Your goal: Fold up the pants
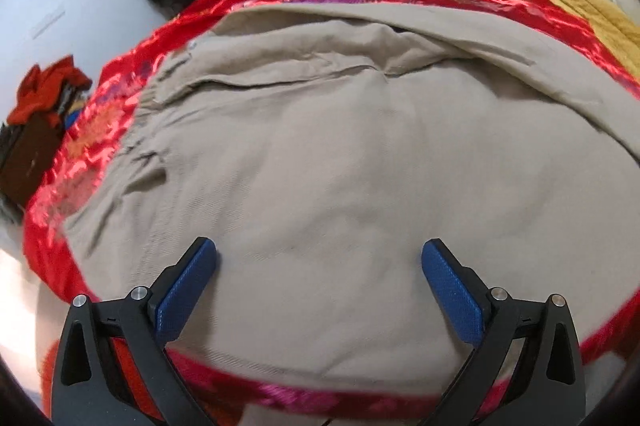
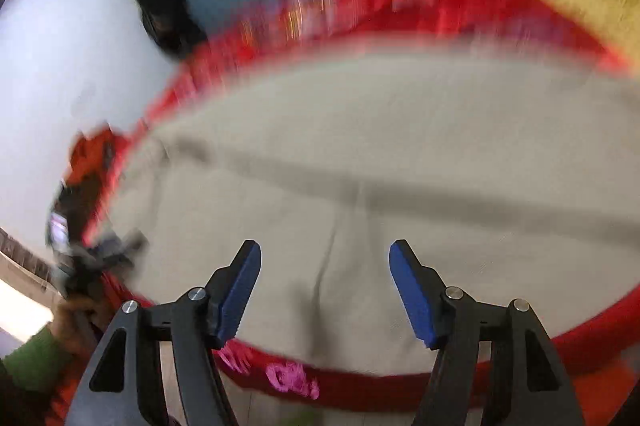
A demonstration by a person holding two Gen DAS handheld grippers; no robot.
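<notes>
left gripper (image 1: pixel 319 258) tilted down, fingers spread — right gripper (image 2: pixel 325 260) likewise | pants (image 1: pixel 340 165)

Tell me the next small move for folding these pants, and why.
Probably lower the left gripper and right gripper to the near edge of the beige pants and pinch it. Both grippers are open and hold nothing, and the pants lie spread over the red quilt, folded lengthwise it seems.

- no readable text, labels, brands or nos. in either view; small white tag at the pants (image 1: pixel 340 153) waistband too tiny to read
- right wrist view too blurred for any lettering
</notes>
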